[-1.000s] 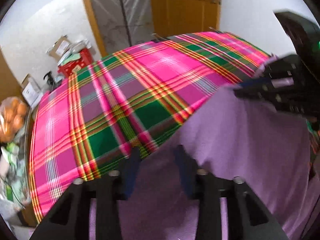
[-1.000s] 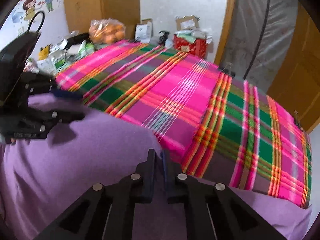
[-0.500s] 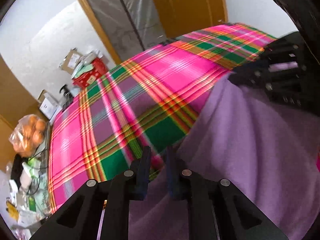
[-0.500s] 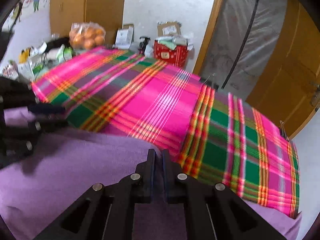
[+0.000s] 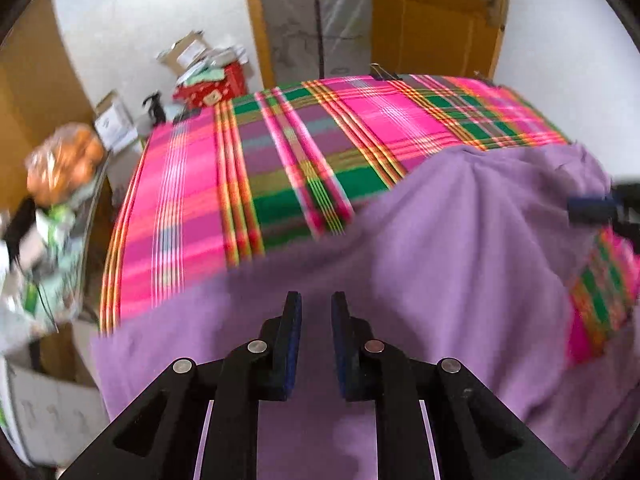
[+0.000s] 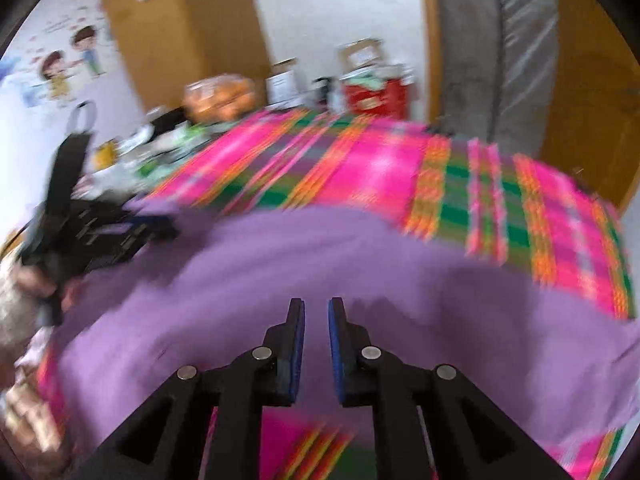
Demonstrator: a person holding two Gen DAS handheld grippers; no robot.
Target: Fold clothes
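Left wrist view: left gripper (image 5: 316, 312) and right gripper (image 6: 316, 316) are narrowly parted, nothing pinched; cloth (image 5: 460, 248) is draped near, apparently released.

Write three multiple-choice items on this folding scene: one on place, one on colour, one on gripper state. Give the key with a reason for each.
1. Where does the purple garment lie?
A. On the plaid cloth
B. On the floor
C. On the door

2. What colour is the box beyond the far edge of the plaid cloth?
A. Blue
B. Red
C. Black

3. How does the left gripper stand?
A. Shut on the garment
B. Shut on nothing
C. Open, holding nothing

Key: 1 A, the garment spreads over the near part of the plaid. 2 B, the box shows red by the wall. 3 C, a clear gap separates its fingers, with the garment lying beyond them.
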